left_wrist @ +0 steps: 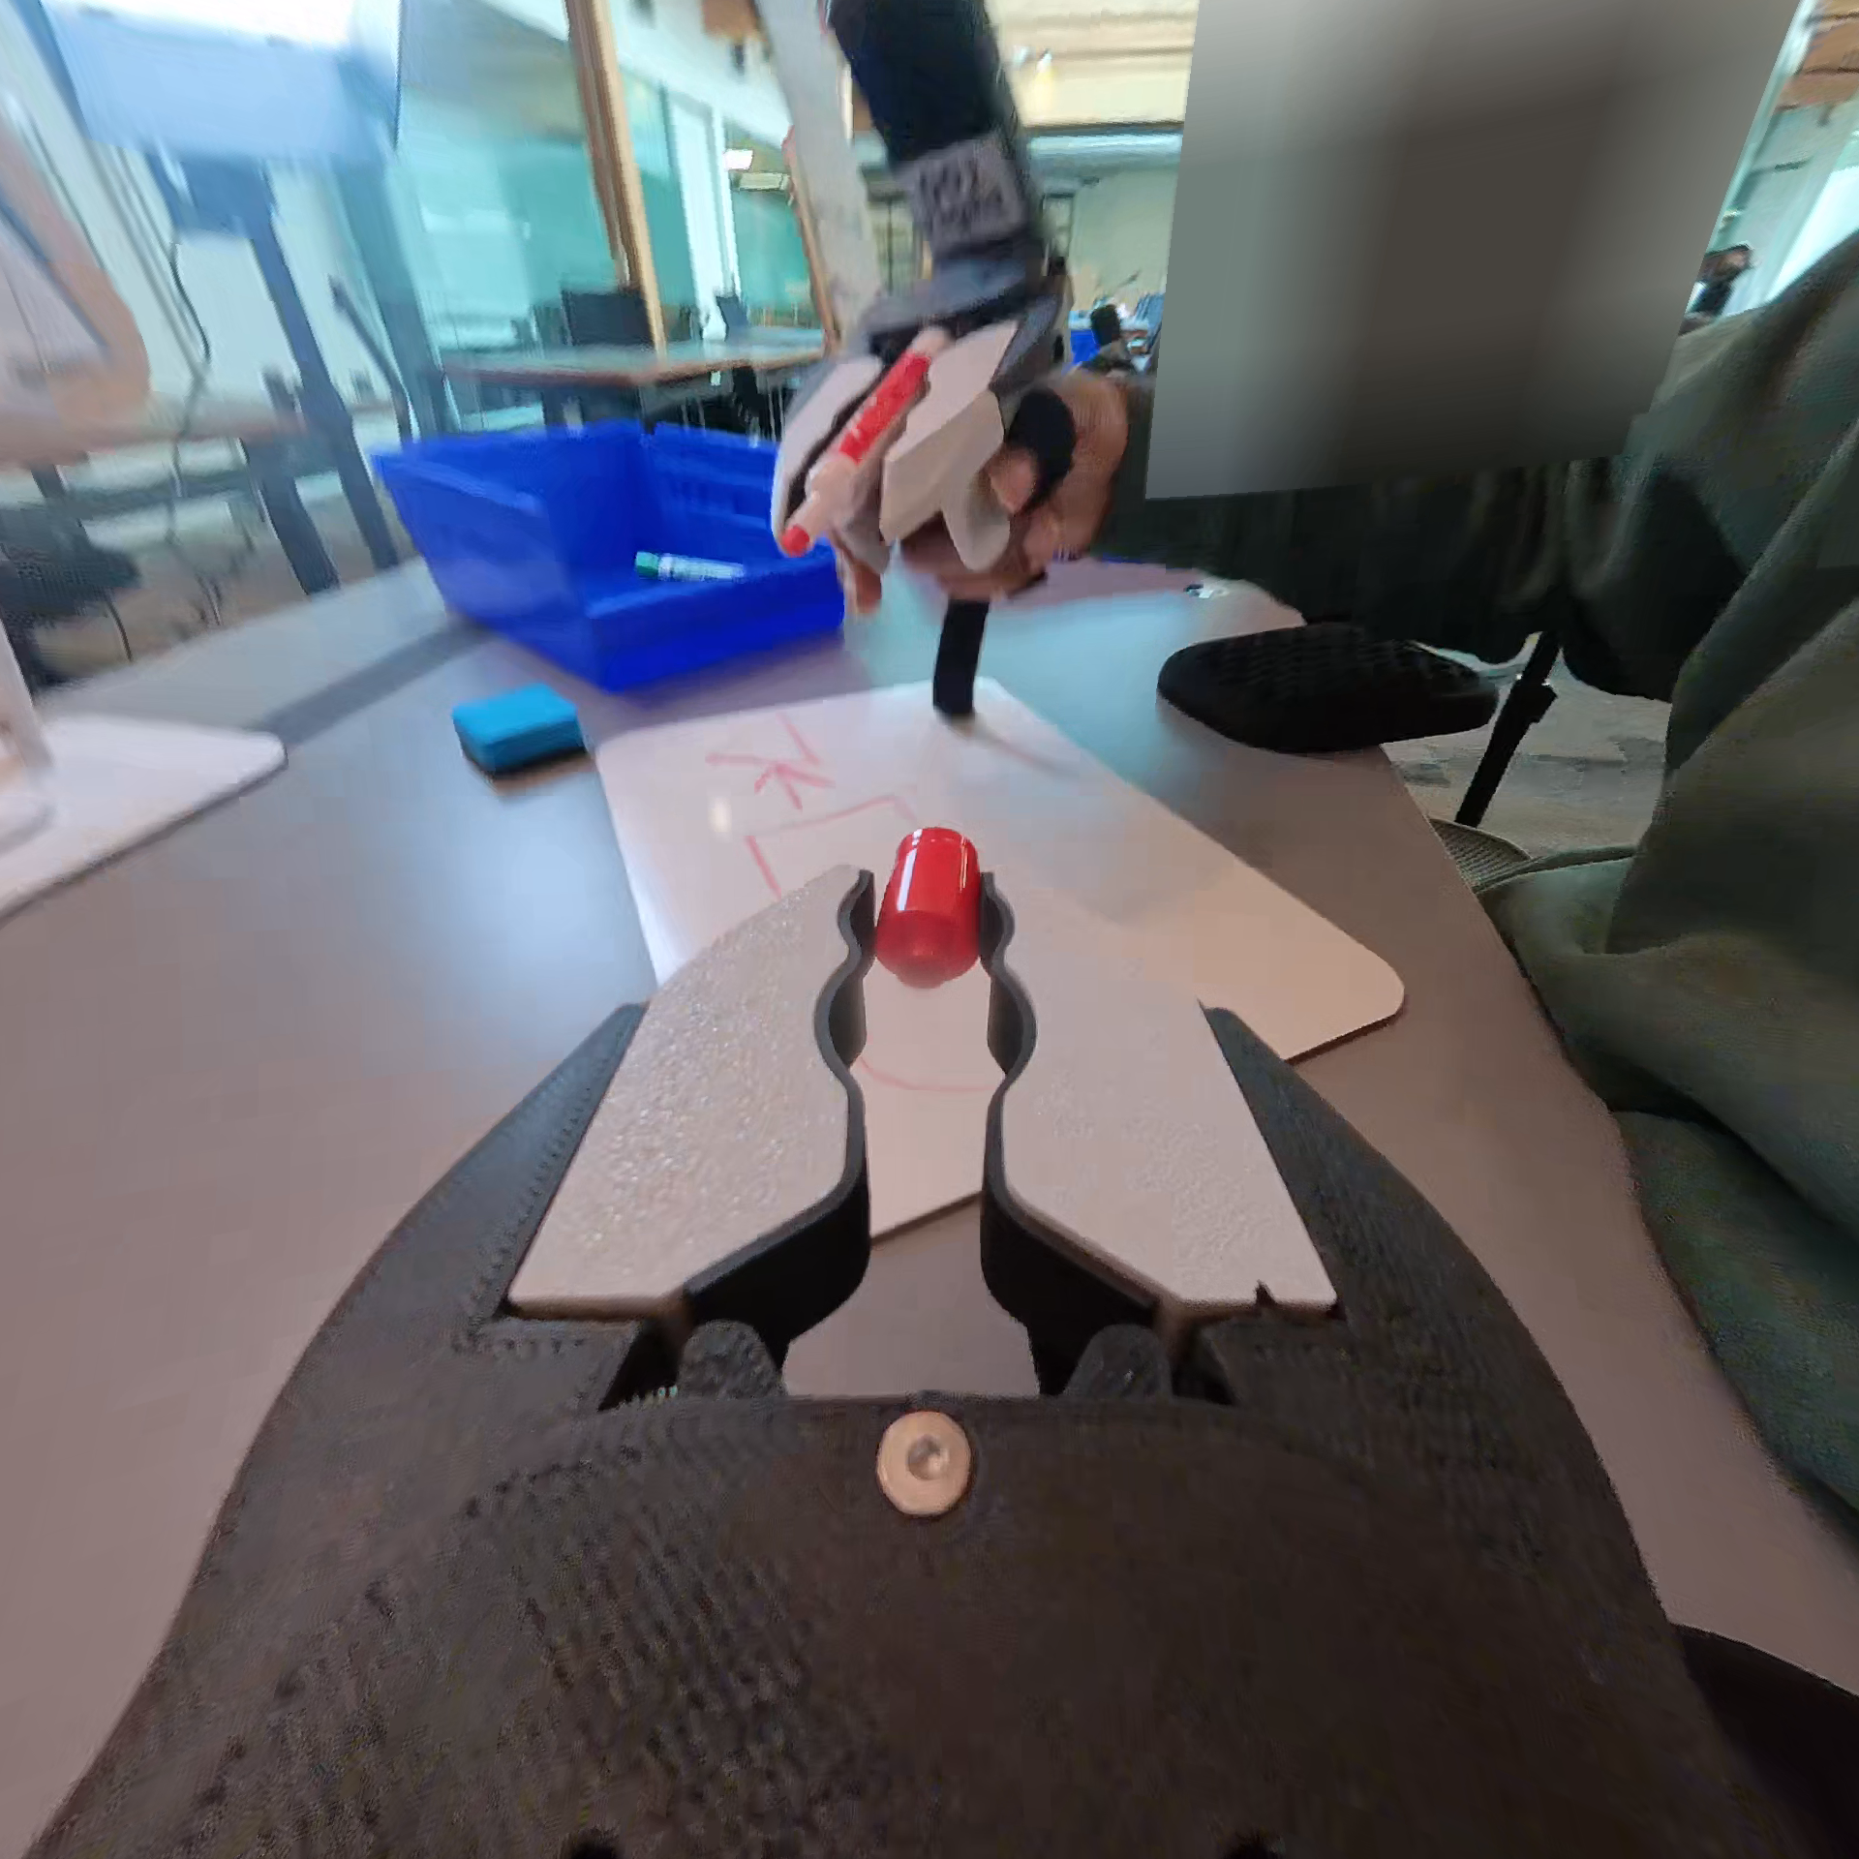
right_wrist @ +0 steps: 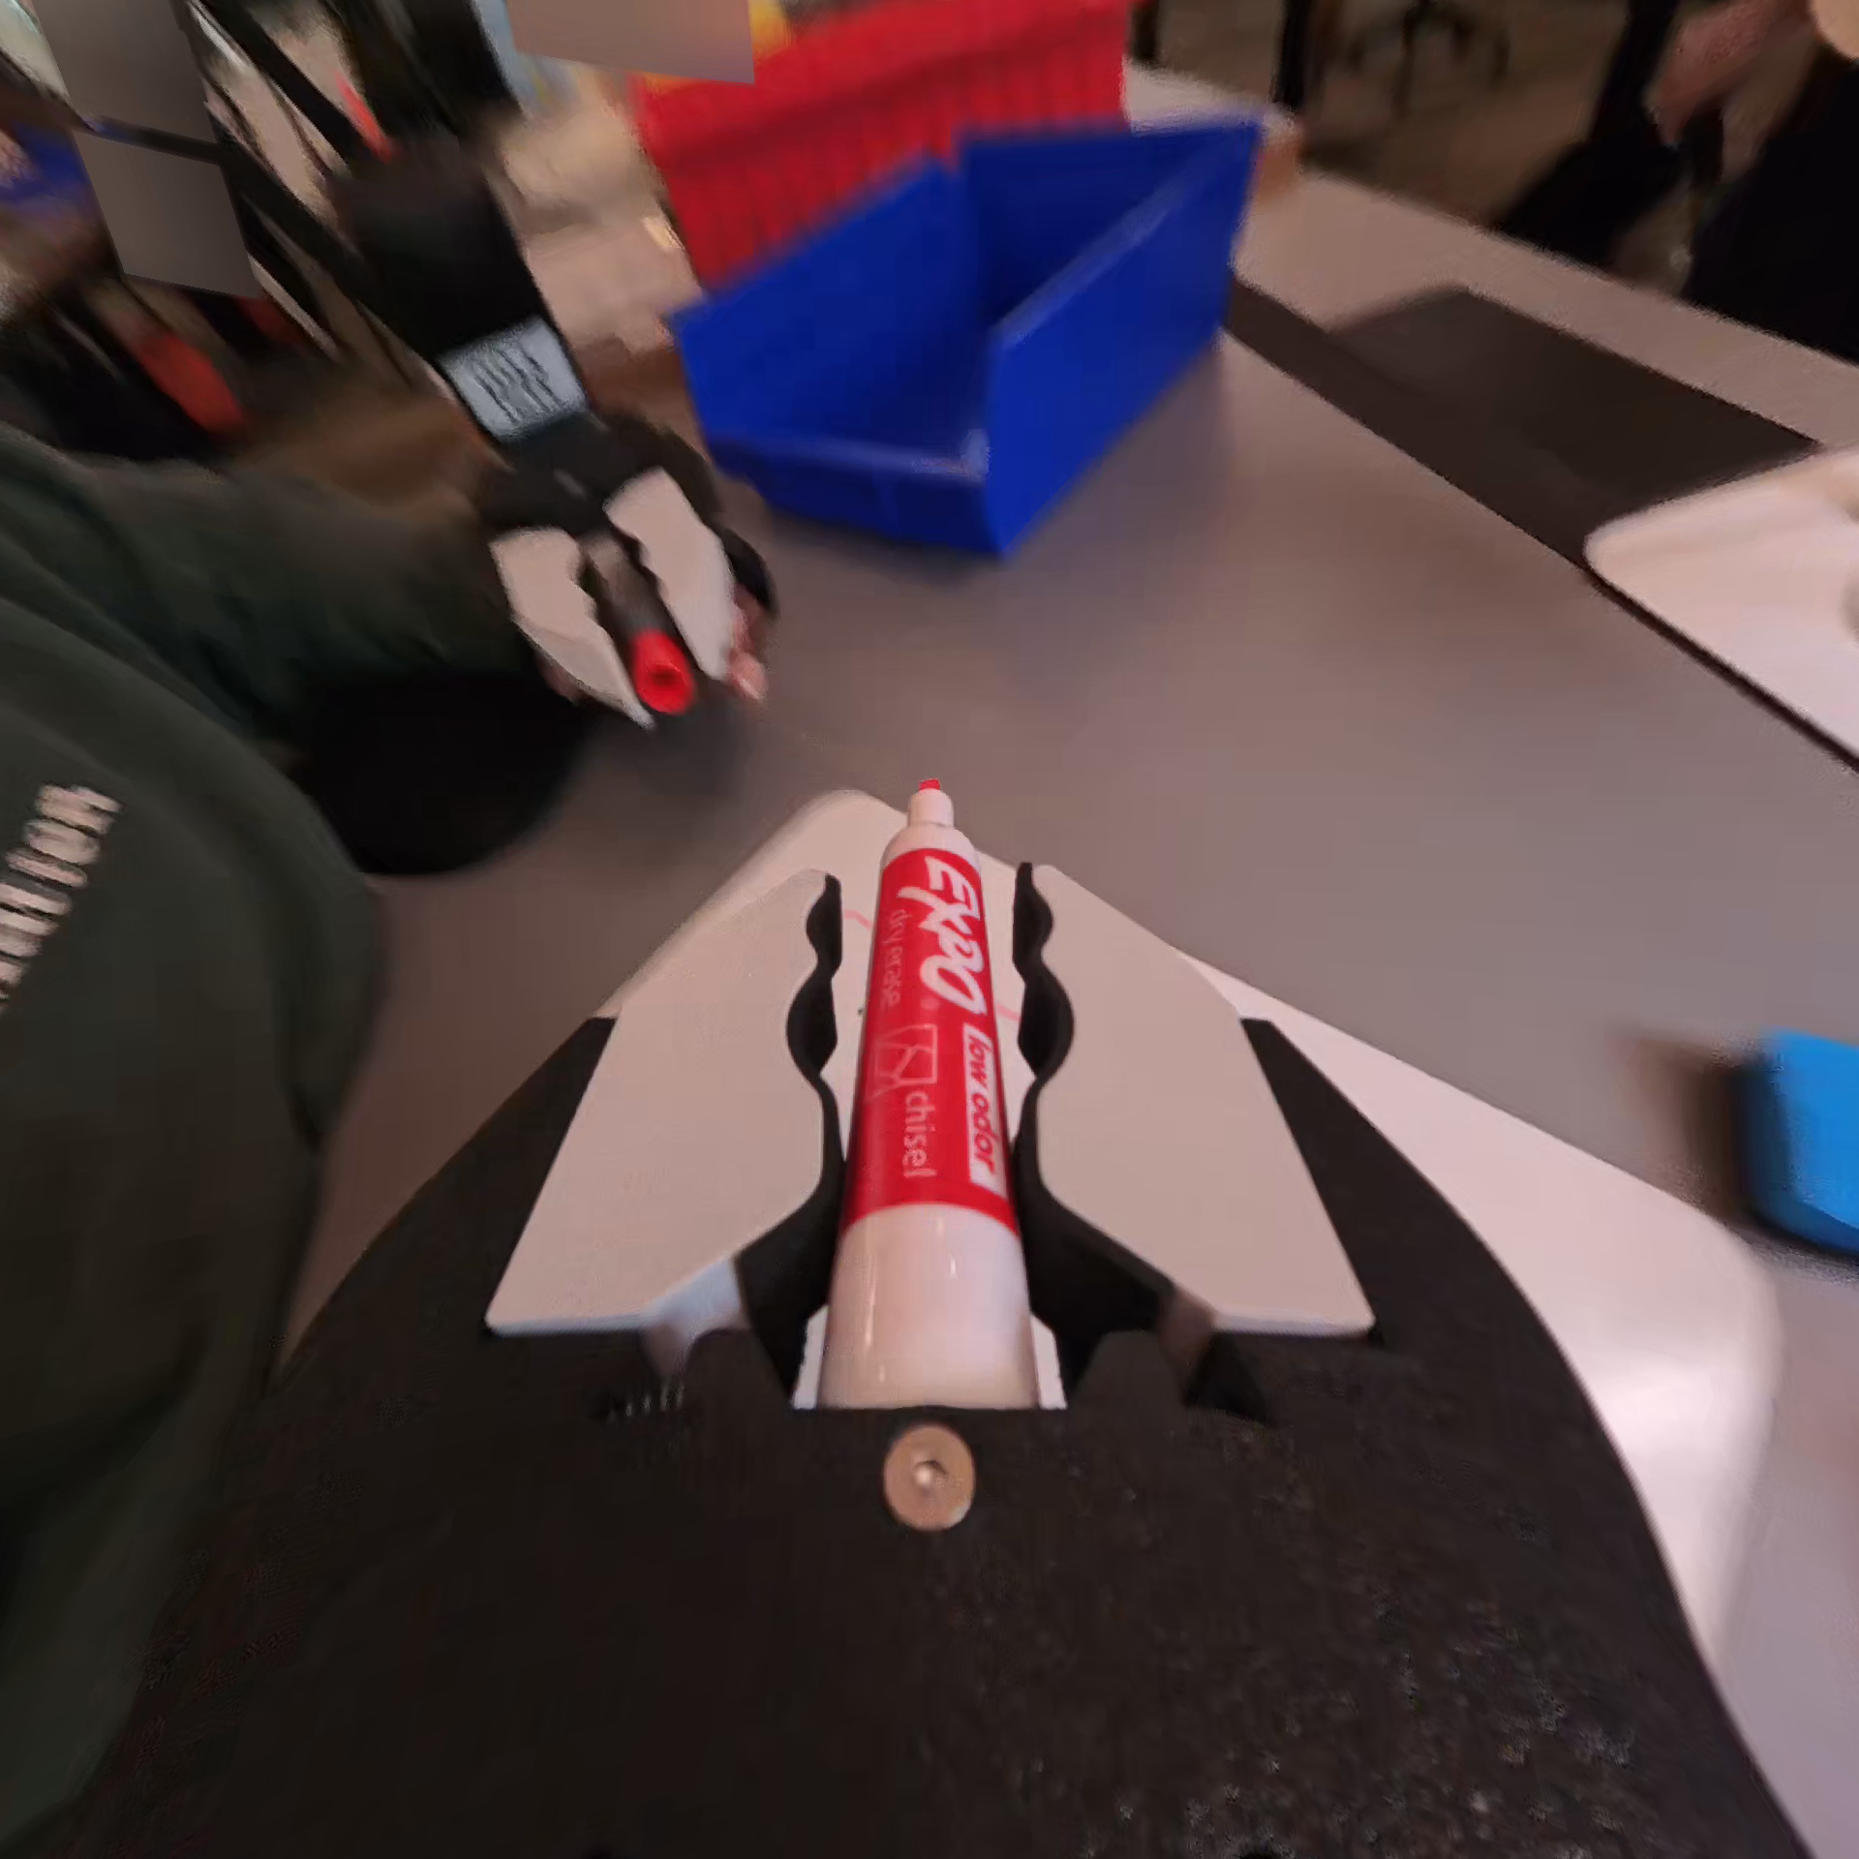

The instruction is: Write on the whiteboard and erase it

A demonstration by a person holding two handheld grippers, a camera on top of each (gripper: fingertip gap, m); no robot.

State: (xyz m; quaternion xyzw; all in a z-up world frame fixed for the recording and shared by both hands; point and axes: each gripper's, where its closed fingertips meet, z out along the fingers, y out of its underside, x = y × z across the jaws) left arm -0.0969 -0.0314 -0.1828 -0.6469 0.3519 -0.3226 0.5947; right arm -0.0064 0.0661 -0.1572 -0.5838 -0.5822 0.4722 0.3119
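1. The left hand-held gripper (left_wrist: 927, 910) is closed on a short, glossy red plastic marker cap (left_wrist: 927, 905); both dark fingertip pads press its sides, and it hangs low over the board.
2. The right hand-held gripper (right_wrist: 925, 905) carries an uncapped red-and-white dry-erase marker (right_wrist: 931, 1066) lying lengthwise along the slot between its fingers, the chisel tip (right_wrist: 930, 787) poking out ahead. Near the fingertips there is a sliver of gap on either side of the barrel; the grip looks to be made farther back, though blur makes that hard to confirm.
3. The flat white whiteboard with rounded corners (left_wrist: 1157, 905) lies on the grey desk (left_wrist: 302, 1006) and bears faint red strokes (left_wrist: 775, 775).
4. A blue foam eraser block (left_wrist: 518, 726) rests on the desk just beside the board's far left corner.
5. Beyond the eraser stands a blue plastic bin (left_wrist: 563, 523) with a green-capped marker (left_wrist: 689, 569) lying inside.
6. A dark green sleeve (left_wrist: 1710, 704) fills the right edge of the left wrist view.
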